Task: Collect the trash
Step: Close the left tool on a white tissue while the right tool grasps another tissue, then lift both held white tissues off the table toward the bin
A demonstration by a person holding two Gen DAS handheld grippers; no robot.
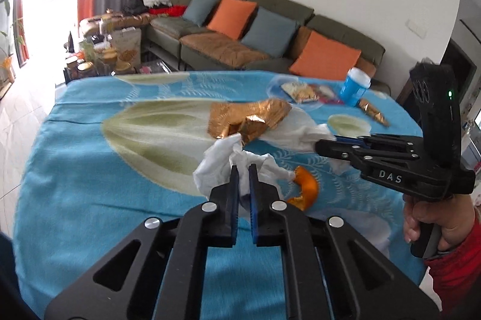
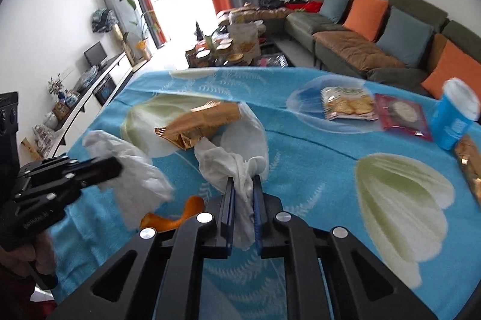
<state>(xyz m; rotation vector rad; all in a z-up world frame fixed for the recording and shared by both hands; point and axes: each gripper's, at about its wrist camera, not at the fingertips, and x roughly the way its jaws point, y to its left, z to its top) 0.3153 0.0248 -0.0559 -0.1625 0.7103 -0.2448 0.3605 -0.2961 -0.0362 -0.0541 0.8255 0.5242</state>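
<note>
orange peel [image 2: 168,219] partly hidden, blue cup [image 2: 455,115] blurred

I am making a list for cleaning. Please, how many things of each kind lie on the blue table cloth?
Crumpled white tissues: 2
Gold foil wrappers: 2
Orange peel: 1
Snack packets: 2
Blue cup: 1
Clear plate: 1
Total: 9
</note>
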